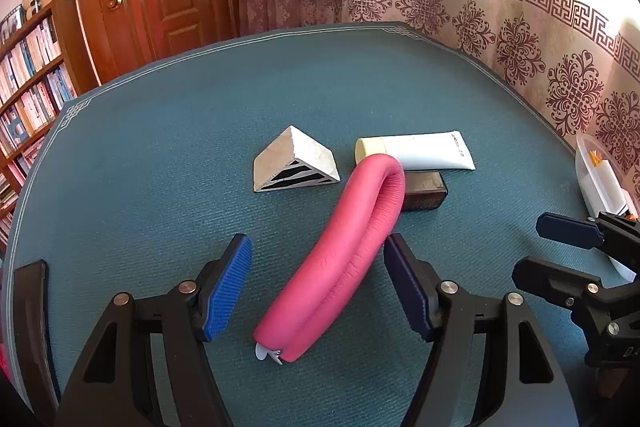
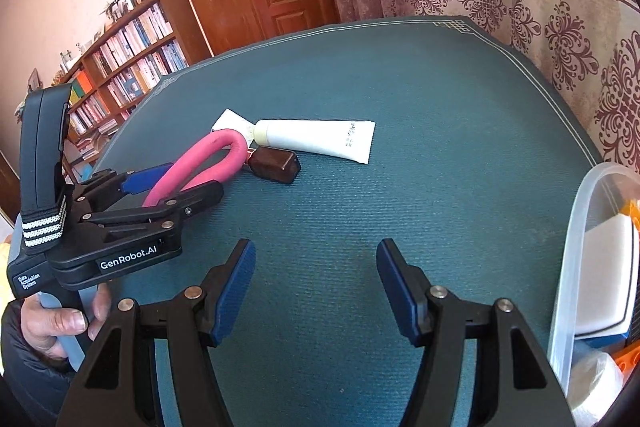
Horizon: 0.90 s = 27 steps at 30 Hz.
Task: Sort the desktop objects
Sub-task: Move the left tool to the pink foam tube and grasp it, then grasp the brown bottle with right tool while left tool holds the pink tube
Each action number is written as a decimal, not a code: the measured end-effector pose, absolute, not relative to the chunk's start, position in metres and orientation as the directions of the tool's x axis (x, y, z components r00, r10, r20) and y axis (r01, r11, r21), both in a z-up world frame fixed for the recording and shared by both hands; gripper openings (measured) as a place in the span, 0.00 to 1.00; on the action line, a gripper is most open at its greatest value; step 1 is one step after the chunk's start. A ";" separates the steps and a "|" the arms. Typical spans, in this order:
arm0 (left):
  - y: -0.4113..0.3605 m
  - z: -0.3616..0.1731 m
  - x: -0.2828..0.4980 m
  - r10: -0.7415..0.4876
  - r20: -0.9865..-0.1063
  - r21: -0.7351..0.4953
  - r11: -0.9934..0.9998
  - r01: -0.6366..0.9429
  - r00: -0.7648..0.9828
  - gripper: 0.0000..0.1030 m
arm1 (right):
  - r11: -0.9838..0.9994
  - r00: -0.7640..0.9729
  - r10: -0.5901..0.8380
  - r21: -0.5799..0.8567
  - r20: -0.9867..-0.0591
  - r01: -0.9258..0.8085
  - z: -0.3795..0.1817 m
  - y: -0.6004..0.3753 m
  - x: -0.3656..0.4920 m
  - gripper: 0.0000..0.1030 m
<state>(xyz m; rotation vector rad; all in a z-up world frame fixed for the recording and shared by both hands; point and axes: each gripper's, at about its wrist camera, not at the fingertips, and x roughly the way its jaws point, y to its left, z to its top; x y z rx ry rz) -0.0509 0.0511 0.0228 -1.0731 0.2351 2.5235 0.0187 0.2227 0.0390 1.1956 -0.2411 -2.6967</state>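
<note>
Left gripper [image 1: 318, 283], jaws spread, straddles the folded pink foam tube [image 1: 340, 247] lying on the teal table mat [image 1: 160, 147]; the right gripper [image 2: 316, 287], also spread and empty, hovers over bare mat beside the translucent bin [image 2: 576, 227]. Closing off-centre could let the springy tube squirm free or nudge the dark brown box [image 1: 424, 191] and white tube [image 1: 424, 149] touching its bend. Legible: "GenRobot.AI", "Data Acquisition System".

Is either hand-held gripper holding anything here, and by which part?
Nothing is held. The left hand-held gripper is open around the lower stretch of the pink foam loop, pads not pressing it. The right hand-held gripper is open over bare mat.
</note>
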 end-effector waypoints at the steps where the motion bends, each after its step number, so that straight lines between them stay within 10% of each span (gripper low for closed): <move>1: 0.049 0.023 -0.050 0.288 -0.718 -0.005 -0.913 -0.409 -0.634 0.70 | -0.970 -0.659 -0.230 0.220 -0.716 0.099 0.039 0.222 0.017 0.65; 27: 0.005 0.027 -0.063 0.325 -0.696 -0.183 -0.943 -0.279 -0.640 0.70 | -0.972 -0.658 -0.223 0.111 -0.720 0.209 0.032 0.177 -0.055 0.65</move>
